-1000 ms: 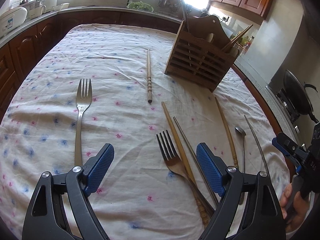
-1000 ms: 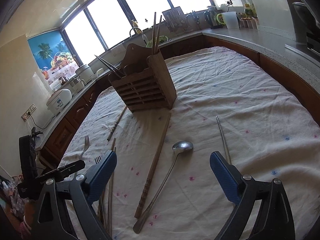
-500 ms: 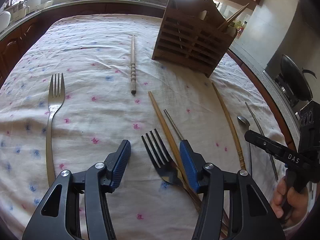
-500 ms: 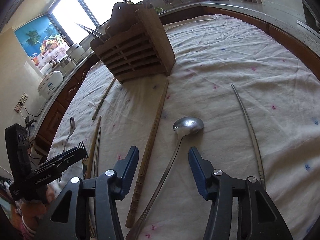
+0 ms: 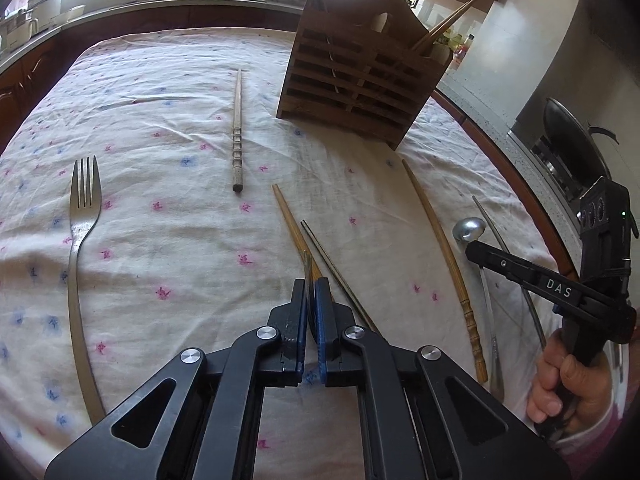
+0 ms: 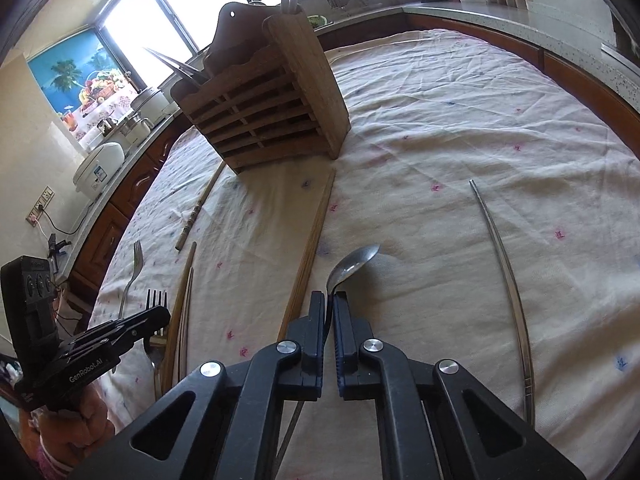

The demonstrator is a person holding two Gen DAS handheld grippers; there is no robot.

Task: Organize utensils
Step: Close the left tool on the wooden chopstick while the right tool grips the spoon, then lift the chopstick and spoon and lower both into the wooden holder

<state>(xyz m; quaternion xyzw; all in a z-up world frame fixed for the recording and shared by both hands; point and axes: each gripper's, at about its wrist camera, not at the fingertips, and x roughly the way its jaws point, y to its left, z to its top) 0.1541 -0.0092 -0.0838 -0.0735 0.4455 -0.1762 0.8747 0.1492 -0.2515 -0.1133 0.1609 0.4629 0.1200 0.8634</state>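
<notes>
My left tongs (image 5: 311, 292) are clamped on the dark fork (image 6: 157, 300), which lies left of and nearer than the slatted wooden utensil holder (image 5: 352, 76). My right tongs (image 6: 329, 308) are clamped on the neck of the long steel spoon (image 6: 352, 266), nearer than the holder, its bowl tipped up. To do this well I should lift each straight up, keeping the handles clear of the wooden chopstick (image 6: 310, 248) between them, then carry both to the holder's open top. The flowered cloth on the tabletop (image 6: 460, 120) lies bare to the holder's right; the edge runs close beyond the curved metal chopstick (image 6: 508, 280).
</notes>
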